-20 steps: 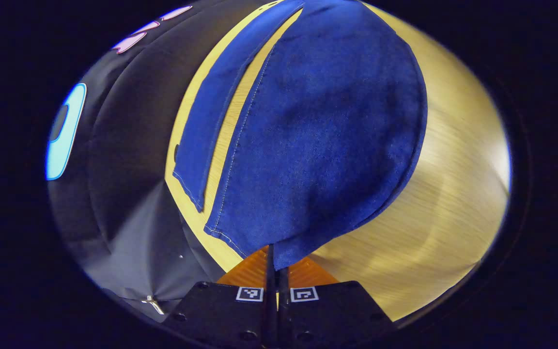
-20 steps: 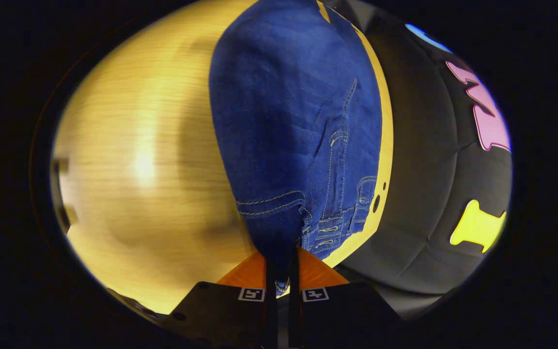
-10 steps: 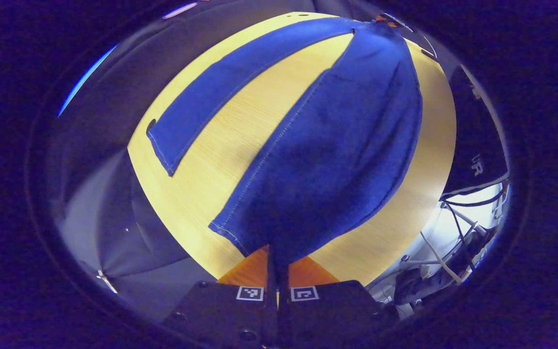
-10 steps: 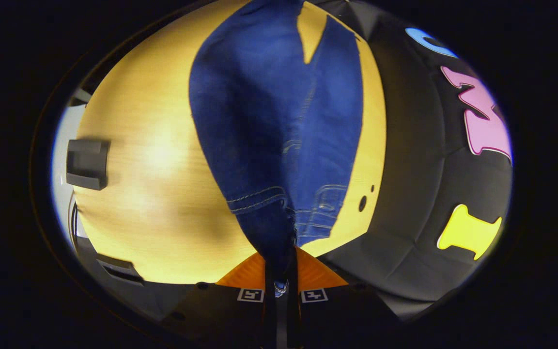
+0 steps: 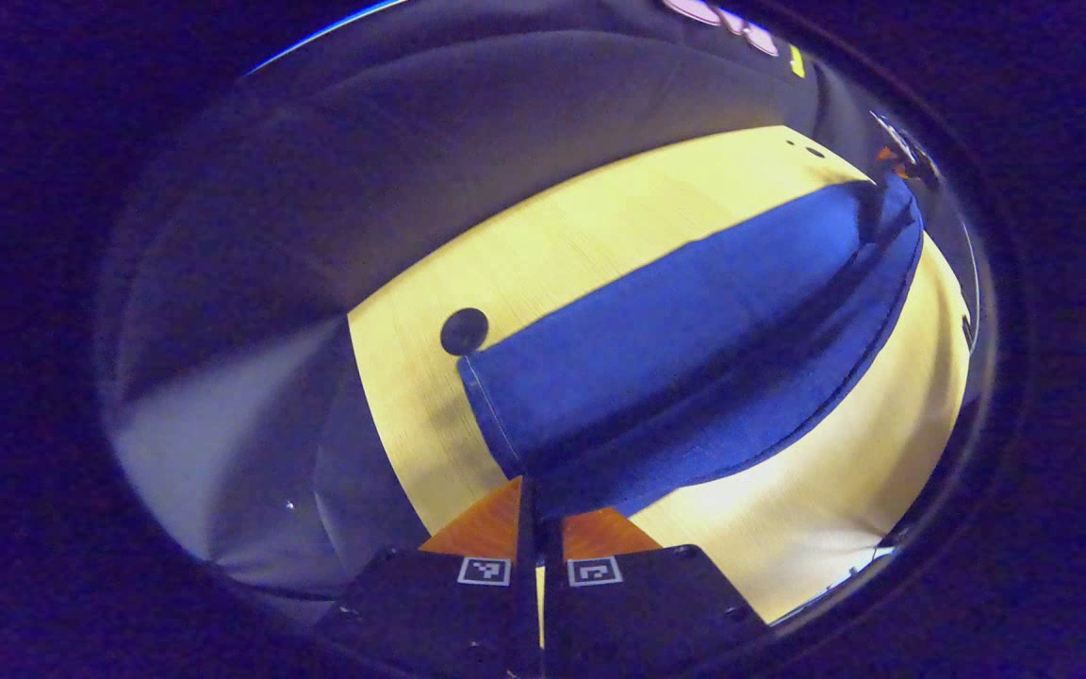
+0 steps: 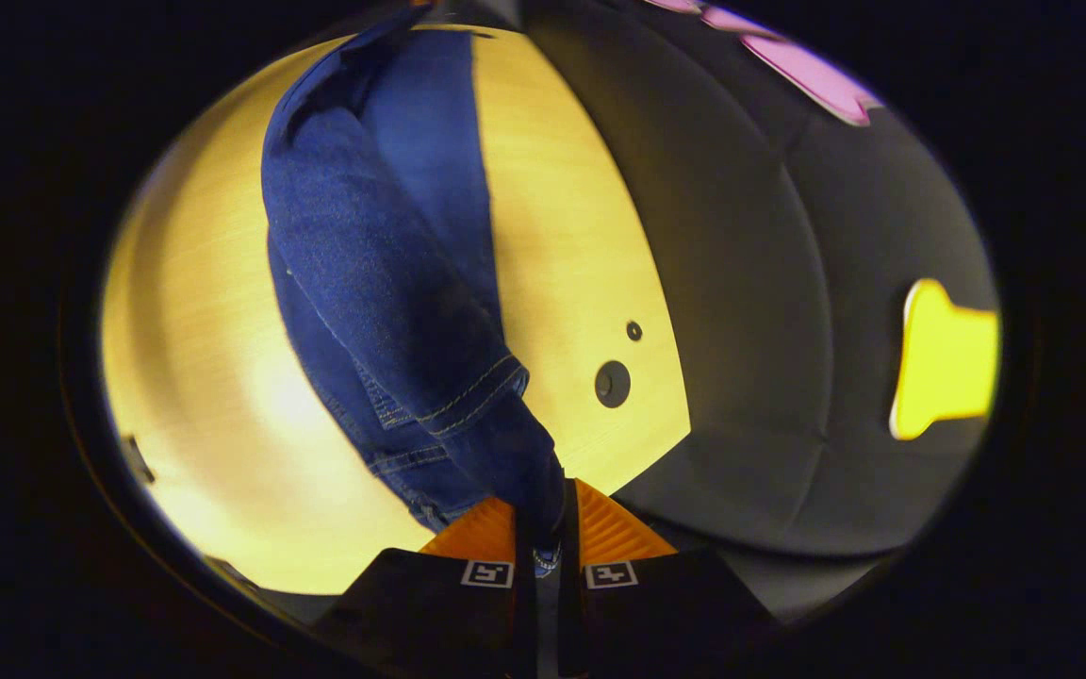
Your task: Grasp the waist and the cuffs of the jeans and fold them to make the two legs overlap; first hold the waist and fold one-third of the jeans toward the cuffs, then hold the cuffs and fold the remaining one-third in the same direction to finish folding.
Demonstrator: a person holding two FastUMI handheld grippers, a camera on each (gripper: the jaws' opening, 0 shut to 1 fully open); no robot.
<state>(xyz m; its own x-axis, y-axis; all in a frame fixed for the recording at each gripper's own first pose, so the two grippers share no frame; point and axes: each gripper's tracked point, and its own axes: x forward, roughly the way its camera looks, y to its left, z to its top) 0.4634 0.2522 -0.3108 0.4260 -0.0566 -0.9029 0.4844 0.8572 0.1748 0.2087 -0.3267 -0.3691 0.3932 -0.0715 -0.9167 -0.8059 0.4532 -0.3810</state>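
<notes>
Two grippers, each one closed on an end of the jeans above the table.

In the left gripper view, the left gripper at the bottom centre pinches the cuff end of the jeans, which stretch toward the upper right over the wooden table. In the right gripper view, the right gripper at the bottom centre clamps the waist, and the jeans run to the upper left; a dark round hole lies in the table right of centre.
</notes>
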